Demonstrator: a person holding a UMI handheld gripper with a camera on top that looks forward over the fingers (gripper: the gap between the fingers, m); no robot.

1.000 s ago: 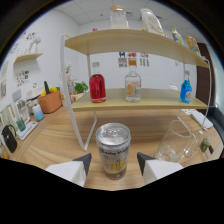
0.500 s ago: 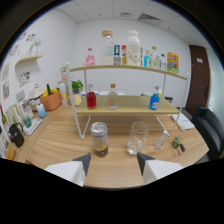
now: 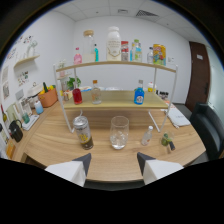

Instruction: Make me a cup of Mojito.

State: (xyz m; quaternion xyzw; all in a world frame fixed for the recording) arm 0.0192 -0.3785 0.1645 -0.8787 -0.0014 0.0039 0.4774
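The gripper (image 3: 113,165) gapes wide, holding nothing; beyond it stand an upright can (image 3: 83,132) and a glass (image 3: 119,132) (clear, apart).

Claw (image 3: 114,164) open, nothing btwn fingers; can (image 3: 83,132), glass (image 3: 119,132) beyond on table (image 3: 115,160)

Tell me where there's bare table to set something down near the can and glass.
Bare wood lies between the hand-held gripper and the can and glass, and left of the can. Right of the glass, a small bottle and lime crowd it.
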